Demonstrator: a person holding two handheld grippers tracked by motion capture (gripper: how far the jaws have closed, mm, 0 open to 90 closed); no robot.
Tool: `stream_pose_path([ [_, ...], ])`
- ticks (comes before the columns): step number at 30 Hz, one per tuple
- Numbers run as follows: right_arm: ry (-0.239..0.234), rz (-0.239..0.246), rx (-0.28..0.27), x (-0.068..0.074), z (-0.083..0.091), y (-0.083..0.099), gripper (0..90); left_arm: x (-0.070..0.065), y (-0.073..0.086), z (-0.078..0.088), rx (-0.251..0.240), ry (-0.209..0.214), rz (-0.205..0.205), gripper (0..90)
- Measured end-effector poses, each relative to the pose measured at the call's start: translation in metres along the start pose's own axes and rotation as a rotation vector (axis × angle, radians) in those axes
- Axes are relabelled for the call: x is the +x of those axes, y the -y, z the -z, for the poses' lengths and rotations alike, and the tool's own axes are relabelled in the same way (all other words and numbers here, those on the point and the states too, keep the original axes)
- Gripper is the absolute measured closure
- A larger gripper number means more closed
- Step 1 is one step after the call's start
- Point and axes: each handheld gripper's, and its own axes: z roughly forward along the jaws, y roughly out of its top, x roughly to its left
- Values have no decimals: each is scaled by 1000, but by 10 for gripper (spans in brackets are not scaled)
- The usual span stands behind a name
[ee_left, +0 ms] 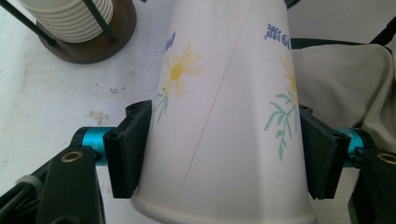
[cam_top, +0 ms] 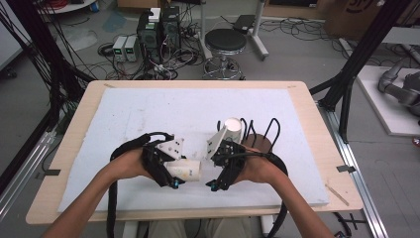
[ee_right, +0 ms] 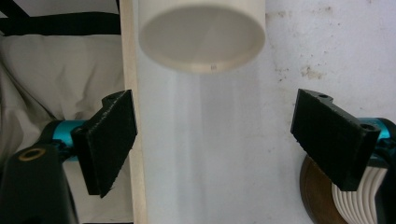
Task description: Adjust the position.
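Broadly, the white foam board [cam_top: 148, 114] covers the wooden table [cam_top: 317, 129], and near its front edge a wire rack on a brown base [cam_top: 260, 141] holds a stack of paper cups [ee_left: 70, 18]. One flowered cup [ee_left: 224, 116] is clamped sideways between the left gripper's [cam_top: 171, 171] jaws, seemingly just separated. The right gripper [cam_top: 218, 181] stands spread and empty, facing that cup's bottom. Where the cup should end up is unclear.

Lighting even, bright, from overhead; shadows soft. High view slightly soft throughout. Beyond the right claw [ee_right: 212, 140], the white paper cup's base [ee_right: 202, 37] is blurred. White foam bench sheet [cam_top: 148, 114] mildly overexposed.
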Motion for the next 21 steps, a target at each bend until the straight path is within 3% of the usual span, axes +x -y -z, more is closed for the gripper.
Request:
stream_pose_path([
  [7,-7,12,0,-1,-3,-7,149,0,-7,-9,-9,7,16,281],
  [9,-9,14,-1,-1,-4,-8,149,2,-9,-9,6,8,-2,281],
  [12,-8,13,-3,-1,-5,-9,150,1,-9,-11,-4,10,12,281],
  [15,-8,16,-4,-1,-5,-10,164,2,-10,-11,7,10,-4,281],
  [17,-19,24,-10,-1,-5,-11,230,1,-10,-12,-6,13,14,281],
  [21,-31,33,-8,0,-7,-13,295,2,-11,-12,11,14,-6,281],
])
